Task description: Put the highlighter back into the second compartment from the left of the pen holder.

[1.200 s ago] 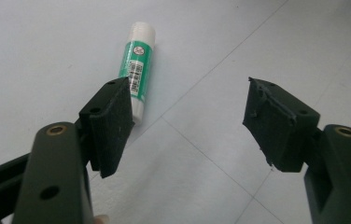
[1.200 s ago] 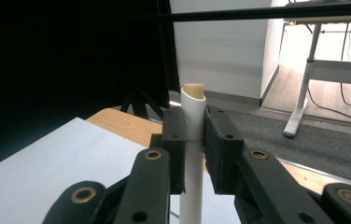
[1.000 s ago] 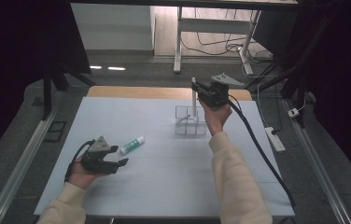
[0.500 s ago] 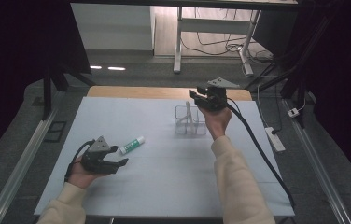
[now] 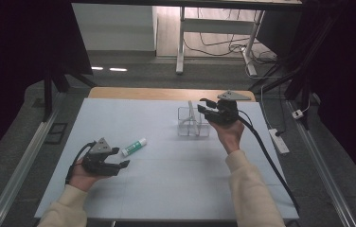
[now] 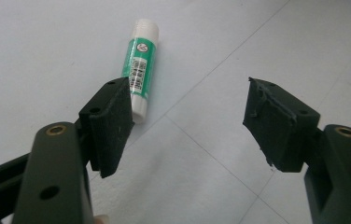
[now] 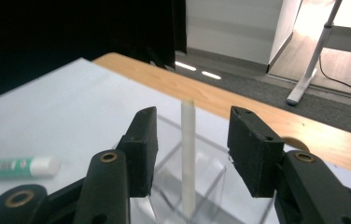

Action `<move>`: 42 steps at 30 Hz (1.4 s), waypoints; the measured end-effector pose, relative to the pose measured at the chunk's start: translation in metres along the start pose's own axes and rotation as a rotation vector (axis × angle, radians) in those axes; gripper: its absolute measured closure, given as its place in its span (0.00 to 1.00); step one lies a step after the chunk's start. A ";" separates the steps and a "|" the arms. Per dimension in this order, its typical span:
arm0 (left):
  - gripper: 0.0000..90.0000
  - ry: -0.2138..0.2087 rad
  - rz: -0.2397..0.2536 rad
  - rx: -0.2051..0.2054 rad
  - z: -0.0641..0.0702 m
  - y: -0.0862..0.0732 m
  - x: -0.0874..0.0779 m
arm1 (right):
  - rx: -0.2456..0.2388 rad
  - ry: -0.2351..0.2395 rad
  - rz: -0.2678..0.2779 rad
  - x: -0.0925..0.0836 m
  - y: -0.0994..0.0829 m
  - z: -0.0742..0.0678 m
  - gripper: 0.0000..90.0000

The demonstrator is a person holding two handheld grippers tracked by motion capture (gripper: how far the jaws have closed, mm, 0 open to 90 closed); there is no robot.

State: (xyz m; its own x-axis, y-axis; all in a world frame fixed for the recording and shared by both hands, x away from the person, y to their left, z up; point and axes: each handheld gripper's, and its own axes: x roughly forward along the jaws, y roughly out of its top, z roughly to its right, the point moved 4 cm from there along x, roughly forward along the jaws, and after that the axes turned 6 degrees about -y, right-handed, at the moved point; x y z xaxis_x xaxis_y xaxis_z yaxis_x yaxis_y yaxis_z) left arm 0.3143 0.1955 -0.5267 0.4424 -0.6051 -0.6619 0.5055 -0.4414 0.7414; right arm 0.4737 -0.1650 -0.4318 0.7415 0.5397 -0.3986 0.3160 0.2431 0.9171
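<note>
A green and white glue stick (image 5: pixel 134 147) lies on the pale blue table top (image 5: pixel 166 189), just beyond my left gripper (image 5: pixel 119 157). In the left gripper view that gripper (image 6: pixel 190 116) is open over bare table, with the glue stick (image 6: pixel 141 60) past its left jaw. A clear plastic box (image 5: pixel 192 126) stands at the back middle with a thin white stick (image 5: pixel 191 111) upright in it. My right gripper (image 5: pixel 203 105) hovers just right of the box. Its jaws have just been opening; in the right gripper view the gripper (image 7: pixel 192 126) is open and the stick (image 7: pixel 188 158) stands beyond the gap, untouched.
The table's wooden far edge (image 5: pixel 166 93) runs behind the box. A white desk frame (image 5: pixel 181 52) and cables sit on the floor beyond. A power strip (image 5: pixel 279 140) lies off the right side. The right gripper's cable (image 5: pixel 266 156) trails along the right of the table.
The right gripper came down from above the box and moved right, and its jaws parted, leaving the white stick standing in the box. The left hand stayed put.
</note>
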 end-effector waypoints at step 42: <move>0.36 0.010 -0.001 0.002 -0.001 0.000 0.001 | -0.070 0.086 -0.121 -0.095 -0.118 0.008 0.51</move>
State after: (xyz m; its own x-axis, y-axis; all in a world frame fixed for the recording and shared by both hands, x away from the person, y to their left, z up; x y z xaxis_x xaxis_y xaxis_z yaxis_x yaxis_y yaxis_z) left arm 0.3152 0.1952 -0.5269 0.4493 -0.5983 -0.6634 0.5046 -0.4429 0.7411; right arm 0.3703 -0.2511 -0.5021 0.6465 0.5692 -0.5080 0.3555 0.3644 0.8607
